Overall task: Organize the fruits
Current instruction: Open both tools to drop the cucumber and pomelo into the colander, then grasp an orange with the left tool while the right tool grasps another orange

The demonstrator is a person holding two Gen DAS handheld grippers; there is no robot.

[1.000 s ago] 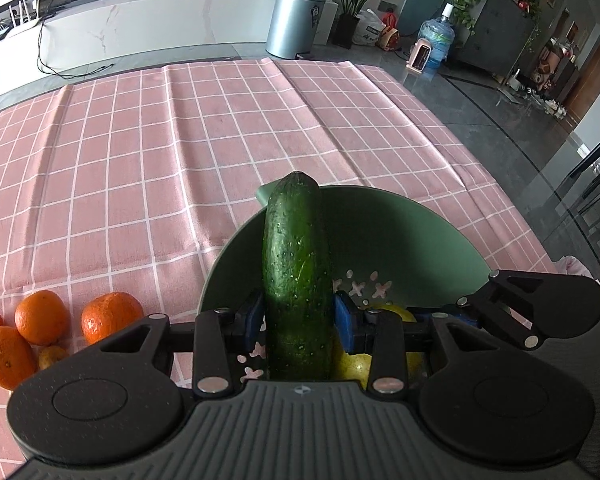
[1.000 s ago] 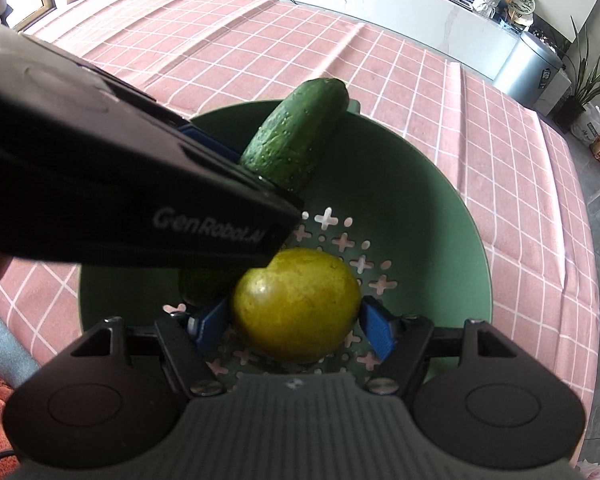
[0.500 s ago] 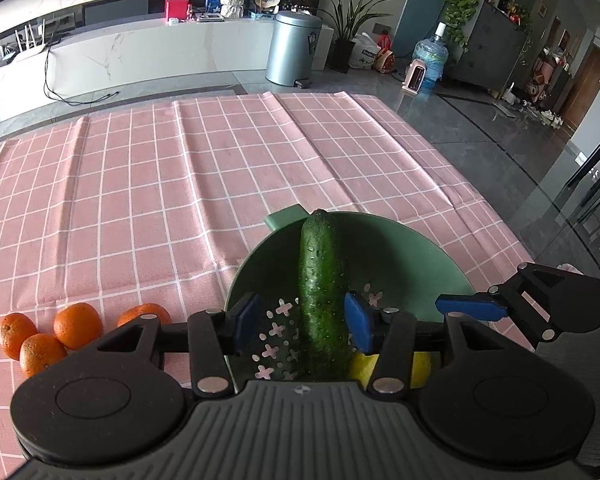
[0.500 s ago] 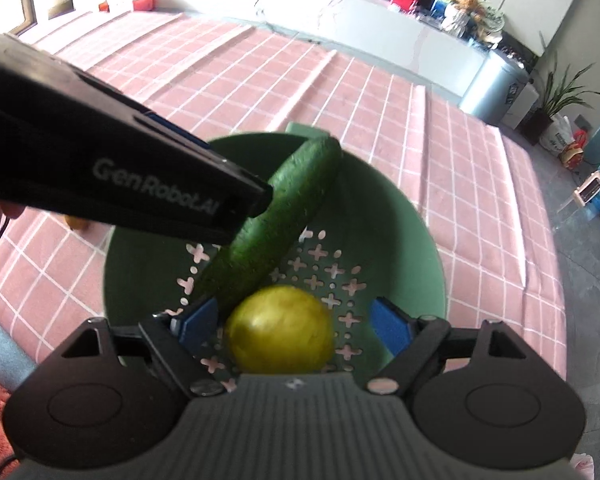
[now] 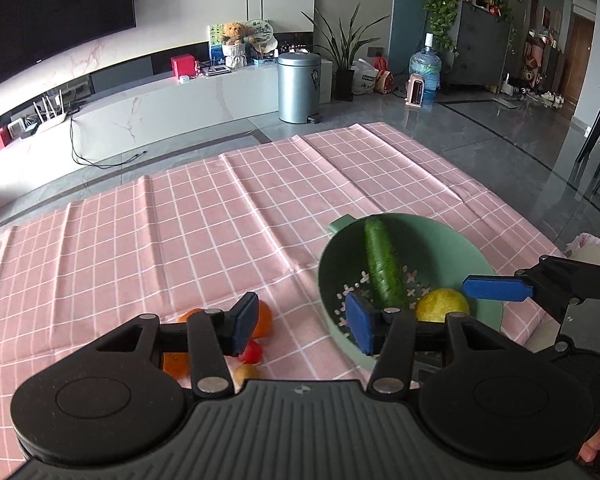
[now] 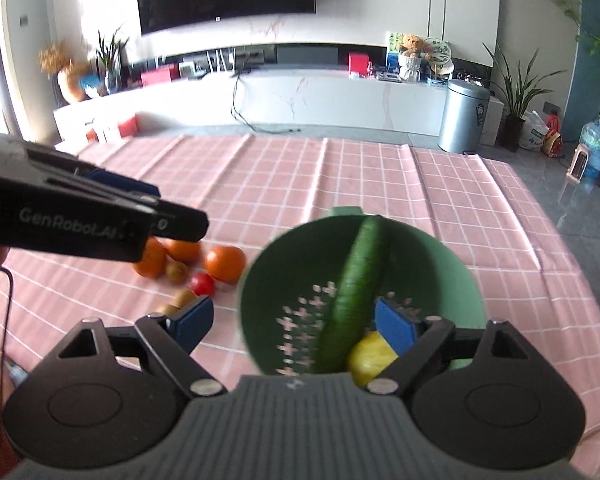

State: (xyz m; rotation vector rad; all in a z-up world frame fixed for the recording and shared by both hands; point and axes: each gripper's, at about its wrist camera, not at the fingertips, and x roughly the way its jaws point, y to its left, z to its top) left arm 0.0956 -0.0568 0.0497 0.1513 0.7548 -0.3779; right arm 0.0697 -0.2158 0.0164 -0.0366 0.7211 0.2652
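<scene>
Between your left gripper's (image 5: pixel 302 322) jaws nothing is held now: they stand wide apart and empty, where a second ago they were clamped on the cucumber (image 5: pixel 382 266). Your right gripper (image 6: pixel 294 326) is likewise spread open with nothing in it, having let go of the yellow fruit (image 6: pixel 370 356) it held a second ago. Both pieces now lie in the green colander (image 5: pixel 476 256), the cucumber slanting from the perforated bottom up against the far wall, the yellow fruit down at the near side just beside it. Both tools have also pulled back and up, so the room fills the upper part of each view. That looks like two placements finished. Out on the pink checked cloth (image 5: pixel 204 232), to the colander's left, the oranges (image 6: pixel 224 264), a small red fruit (image 6: pixel 203 284) and some small brownish ones (image 6: pixel 177 272) sit loose, probably your next pickups.
</scene>
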